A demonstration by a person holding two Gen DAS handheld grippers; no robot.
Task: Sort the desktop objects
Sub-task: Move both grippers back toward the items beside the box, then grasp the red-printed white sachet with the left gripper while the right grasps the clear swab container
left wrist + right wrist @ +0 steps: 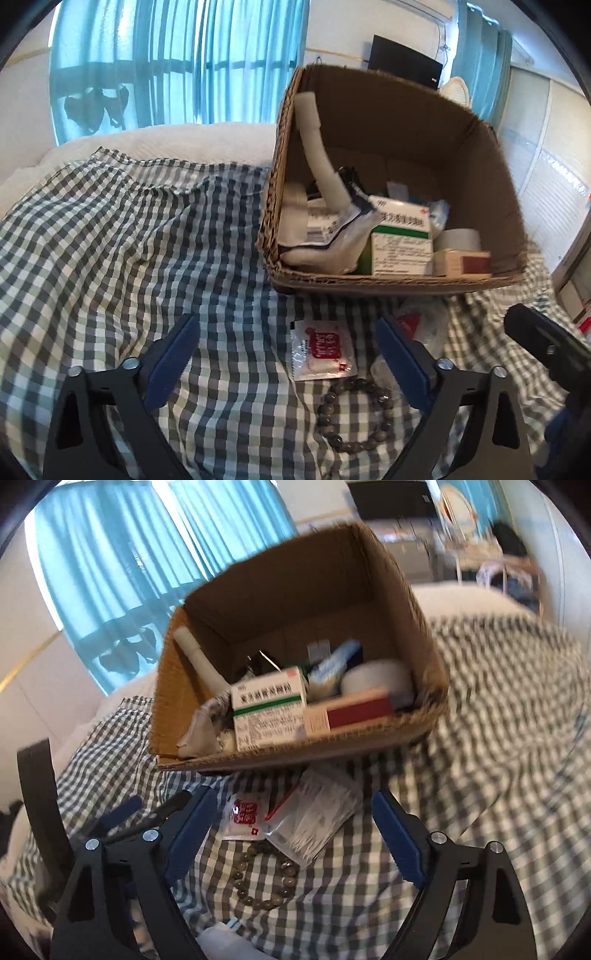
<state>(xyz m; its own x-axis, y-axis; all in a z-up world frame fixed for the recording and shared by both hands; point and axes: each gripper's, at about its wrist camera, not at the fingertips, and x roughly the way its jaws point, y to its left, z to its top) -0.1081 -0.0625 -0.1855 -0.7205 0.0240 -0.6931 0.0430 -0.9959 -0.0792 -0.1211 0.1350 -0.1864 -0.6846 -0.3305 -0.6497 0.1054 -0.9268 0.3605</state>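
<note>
A brown cardboard box (480, 177) (417, 635) stands on the checked cloth and holds a green-and-white medicine box (400, 240) (269, 705), a white tube (321, 151), a tape roll (376, 679) and other items. On the cloth before it lie a red-and-white sachet (323, 349) (243, 816), a bead bracelet (356, 417) (264, 877) and a clear bag of cotton swabs (314, 823). My left gripper (288, 365) is open above the sachet and bracelet. My right gripper (291, 842) is open above the same items. Both are empty.
The checked cloth (129, 240) covers the surface, with a white cover (184, 140) behind it. Blue curtains (166, 55) hang at the back. The right gripper's black body (546, 347) shows in the left wrist view; the left gripper's fingers (122, 812) show in the right wrist view.
</note>
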